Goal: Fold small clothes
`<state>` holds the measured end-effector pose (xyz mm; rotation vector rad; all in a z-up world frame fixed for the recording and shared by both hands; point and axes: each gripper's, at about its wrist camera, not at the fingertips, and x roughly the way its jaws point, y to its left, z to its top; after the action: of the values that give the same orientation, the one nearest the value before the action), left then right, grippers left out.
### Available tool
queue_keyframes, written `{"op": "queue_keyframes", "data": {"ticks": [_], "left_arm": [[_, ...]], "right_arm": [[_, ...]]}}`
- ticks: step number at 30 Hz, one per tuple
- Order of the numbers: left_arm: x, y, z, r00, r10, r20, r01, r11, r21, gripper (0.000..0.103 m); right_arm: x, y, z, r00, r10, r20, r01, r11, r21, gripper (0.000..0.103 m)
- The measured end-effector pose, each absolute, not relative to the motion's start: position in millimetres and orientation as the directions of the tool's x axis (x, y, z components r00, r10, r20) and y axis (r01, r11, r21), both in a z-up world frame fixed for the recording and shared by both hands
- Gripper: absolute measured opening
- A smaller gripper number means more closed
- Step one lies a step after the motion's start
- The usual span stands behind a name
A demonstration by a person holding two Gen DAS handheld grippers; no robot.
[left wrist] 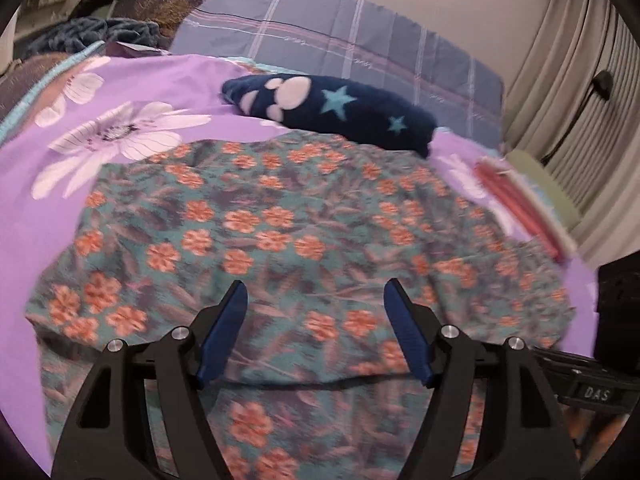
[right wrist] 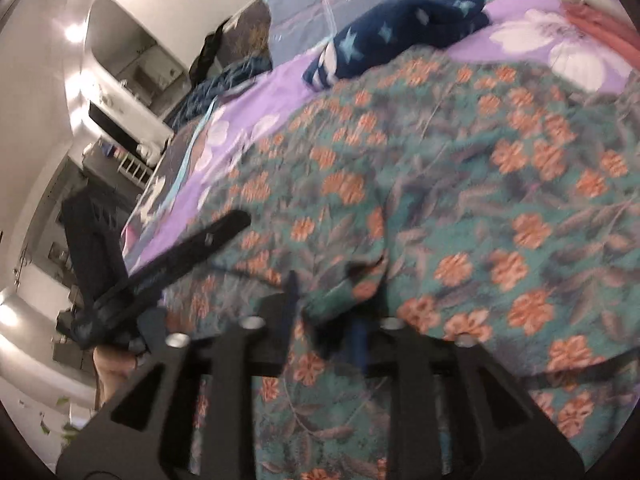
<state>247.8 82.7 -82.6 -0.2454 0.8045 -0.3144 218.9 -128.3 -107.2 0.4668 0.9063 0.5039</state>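
Observation:
A teal garment with orange flowers [left wrist: 304,240] lies spread on the purple flowered bedsheet [left wrist: 168,80]. My left gripper [left wrist: 316,292] is open and empty just above the garment's near part, jaws wide apart. In the right wrist view the same garment [right wrist: 480,200] fills the frame. My right gripper [right wrist: 326,300] is shut on a bunched fold of the garment's edge. The left gripper's black body [right wrist: 160,272] shows at the left of that view.
A folded navy fleece with stars and paw prints [left wrist: 336,112] lies behind the garment, and also shows in the right wrist view [right wrist: 400,36]. A folded pink-red cloth [left wrist: 520,208] lies at the right. A plaid pillow [left wrist: 360,48] is at the back, curtains at the right.

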Motion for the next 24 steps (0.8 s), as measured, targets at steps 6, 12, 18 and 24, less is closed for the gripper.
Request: {"op": "queue_keyframes", "data": {"ticks": [6, 12, 18, 24], "left_arm": [[241.7, 72.6, -79.4, 0.607, -0.485, -0.629, 0.25, 0.868, -0.429, 0.071], [237.7, 58.8, -84.5, 0.522, -0.61, -0.596, 0.333, 0.789, -0.516, 0.071], [236.8, 46.2, -90.3, 0.489, -0.623, -0.61, 0.346, 0.781, -0.521, 0.071], [236.9, 33.8, -91.7, 0.5, -0.542, -0.676, 0.332, 0.84, -0.429, 0.009]], "right_arm": [[226.7, -109.3, -96.1, 0.409, 0.66, -0.631, -0.368, 0.752, 0.547, 0.032], [194.7, -106.0, -98.7, 0.38, 0.611, -0.695, -0.502, 0.767, 0.4, 0.039], [178.4, -138.7, -105.4, 0.392, 0.619, -0.68, -0.44, 0.775, 0.452, 0.041], [156.0, -178.1, -99.7, 0.493, 0.532, -0.688, -0.352, 0.845, 0.402, 0.046]]}}
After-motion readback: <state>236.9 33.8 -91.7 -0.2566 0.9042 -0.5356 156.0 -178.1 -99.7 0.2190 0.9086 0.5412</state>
